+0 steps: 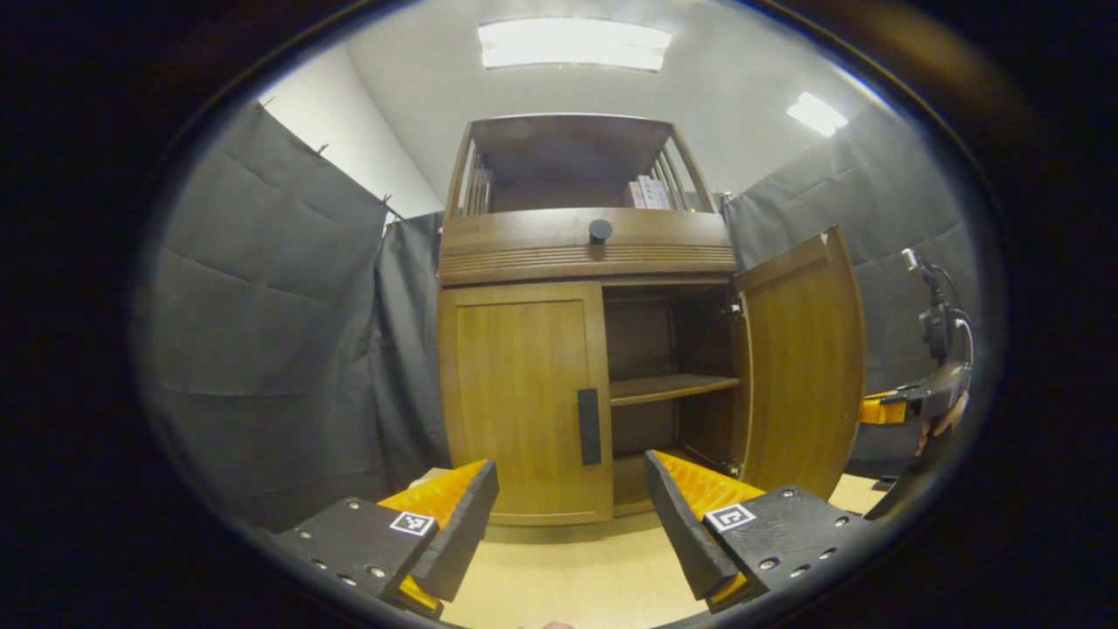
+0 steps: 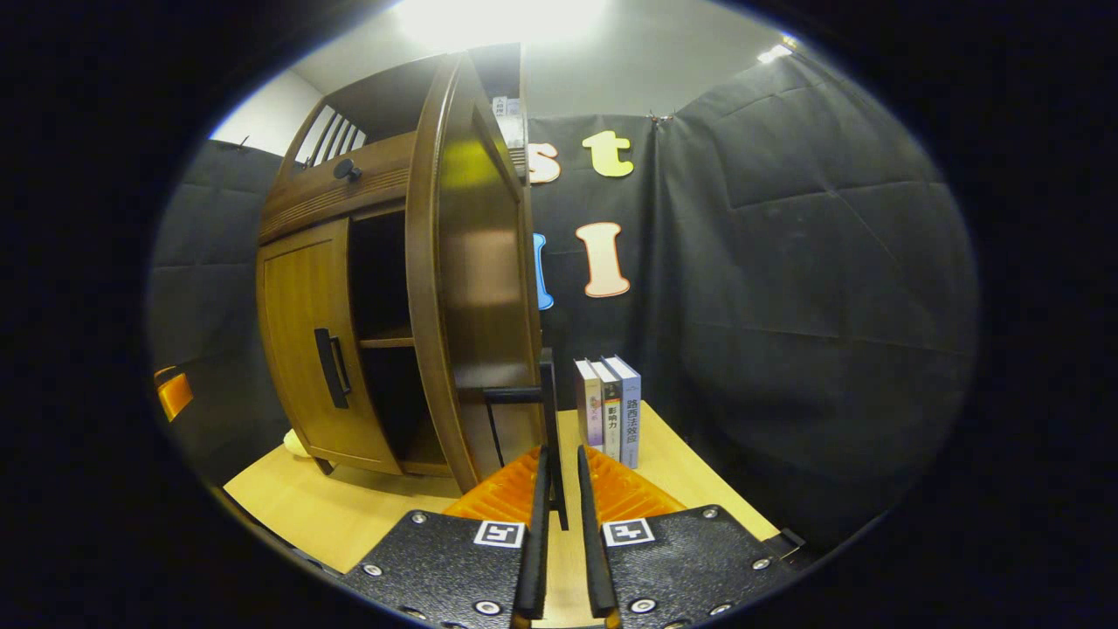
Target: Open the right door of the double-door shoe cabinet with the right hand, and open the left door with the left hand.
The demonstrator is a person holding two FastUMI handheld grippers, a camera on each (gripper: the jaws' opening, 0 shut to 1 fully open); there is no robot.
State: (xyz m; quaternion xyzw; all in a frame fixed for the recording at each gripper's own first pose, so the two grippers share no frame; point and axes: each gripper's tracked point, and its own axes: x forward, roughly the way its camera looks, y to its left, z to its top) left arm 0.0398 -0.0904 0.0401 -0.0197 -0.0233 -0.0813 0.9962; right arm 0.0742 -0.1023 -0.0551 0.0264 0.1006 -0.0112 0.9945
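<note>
Stiff brown wooden left door (image 1: 524,406) likely swings lightly; take its black vertical handle (image 1: 589,426). Left gripper (image 1: 572,515) spread empty; right gripper (image 2: 559,489) clenched on the right door's black handle (image 2: 548,411).

Recording booth, black cloth walls (image 1: 262,288), ceiling light panels (image 1: 572,44), wooden cabinet (image 1: 585,253)

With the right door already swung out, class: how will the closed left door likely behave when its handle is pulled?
The left door looks like a rigid wooden panel, so it should probably swing as one piece, not flex. Its handle is a slim upright bar, likely firm to pinch. The open left gripper hovers apart from it. The cabinet looks bulky, so tipping seems unlikely.
</note>
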